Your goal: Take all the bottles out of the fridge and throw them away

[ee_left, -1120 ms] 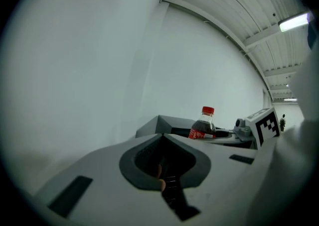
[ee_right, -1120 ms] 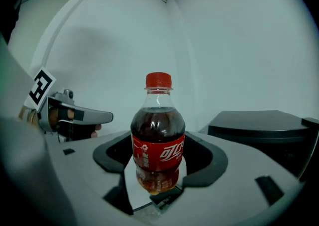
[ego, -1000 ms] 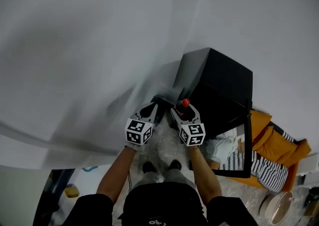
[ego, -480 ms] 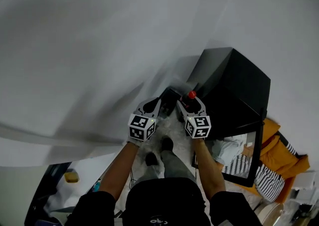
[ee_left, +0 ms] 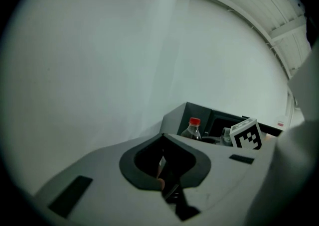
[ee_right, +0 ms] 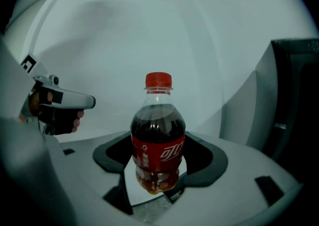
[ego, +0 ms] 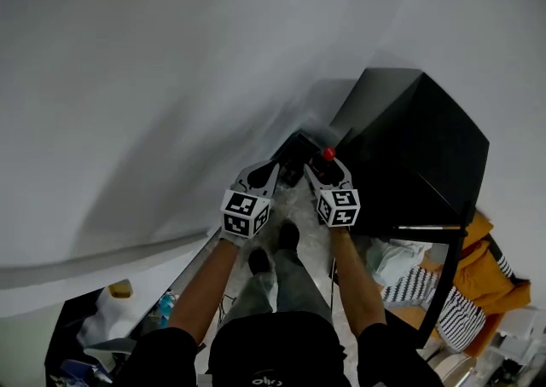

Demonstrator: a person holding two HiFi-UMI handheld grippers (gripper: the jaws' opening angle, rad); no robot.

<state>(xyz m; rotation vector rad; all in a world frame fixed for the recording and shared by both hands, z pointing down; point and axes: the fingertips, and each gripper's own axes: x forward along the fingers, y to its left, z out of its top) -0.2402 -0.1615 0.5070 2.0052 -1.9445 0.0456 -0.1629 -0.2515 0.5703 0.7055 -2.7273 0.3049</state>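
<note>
Stepping forward over the last second, you bring your shoes (ego: pixel 286 236) on toward the corner, with both grippers carried ahead of you. The left gripper (ego: pixel 268 172) keeps its jaws pressed together on nothing. The right gripper (ego: pixel 324 165) stays clamped round the lower body of the cola bottle (ee_right: pixel 158 140), which stands upright with its red cap on top. Just past the gripper tips lies a dark low object (ego: pixel 294 148), probably the bin, and it now sits closer to the bottle than before. Beyond that, the black fridge (ego: pixel 418 147) has swung further to your right. This bottle is therefore out of the fridge and nearly at the drop, but you have not let it go yet.
</note>
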